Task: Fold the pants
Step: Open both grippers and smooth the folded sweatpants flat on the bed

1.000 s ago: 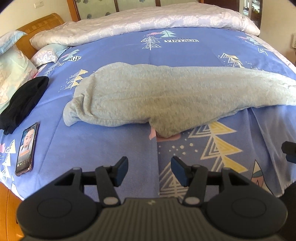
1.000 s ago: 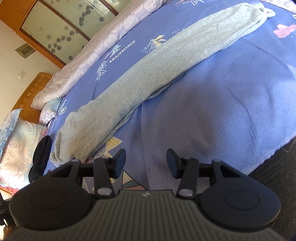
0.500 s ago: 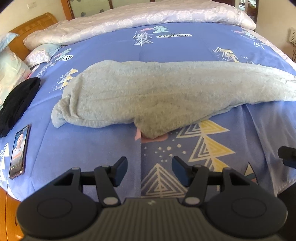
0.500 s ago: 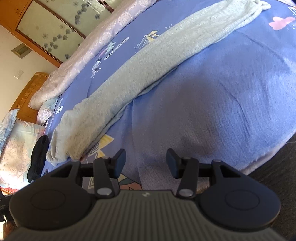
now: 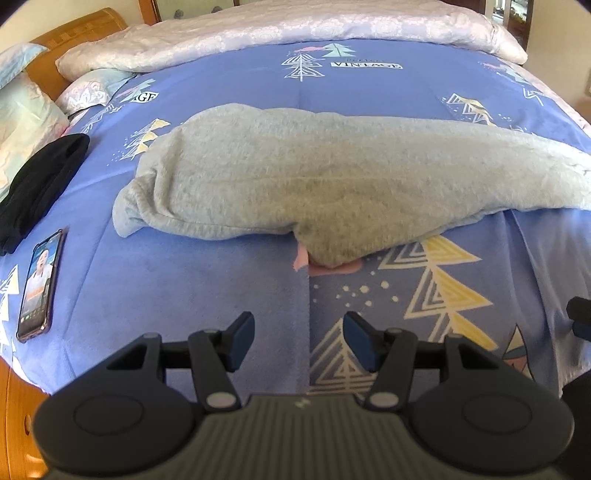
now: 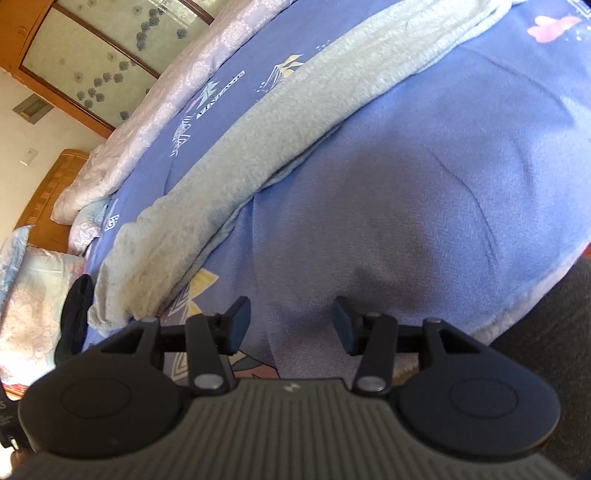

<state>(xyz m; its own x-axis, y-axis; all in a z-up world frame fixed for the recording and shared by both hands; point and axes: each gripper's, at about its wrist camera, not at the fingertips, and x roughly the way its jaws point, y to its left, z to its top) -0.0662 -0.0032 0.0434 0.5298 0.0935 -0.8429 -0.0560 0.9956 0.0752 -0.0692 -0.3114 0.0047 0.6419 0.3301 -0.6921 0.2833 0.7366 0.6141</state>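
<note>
Light grey pants [image 5: 314, 184] lie stretched lengthwise across a blue bedspread [image 5: 184, 280] with tree prints, one leg over the other. In the right wrist view the same pants [image 6: 258, 147] run diagonally from lower left to upper right. My left gripper [image 5: 298, 341] hovers open above bare bedspread, short of the pants' near edge, nothing between its fingers. My right gripper [image 6: 290, 325] is also open over plain blue cloth, to the right of the pants, holding nothing.
A phone [image 5: 38, 282] lies face up near the bed's left edge, beside a black garment [image 5: 40, 181]. Pillows [image 5: 18, 122] and a wooden headboard [image 5: 74, 33] are at far left. A pale quilt [image 5: 295, 29] is rolled along the far side. Dark floor [image 6: 554, 314] shows lower right.
Both views shifted only slightly; the pants sit a little differently in frame. The grippers stay open and empty, and the pants have not moved.
</note>
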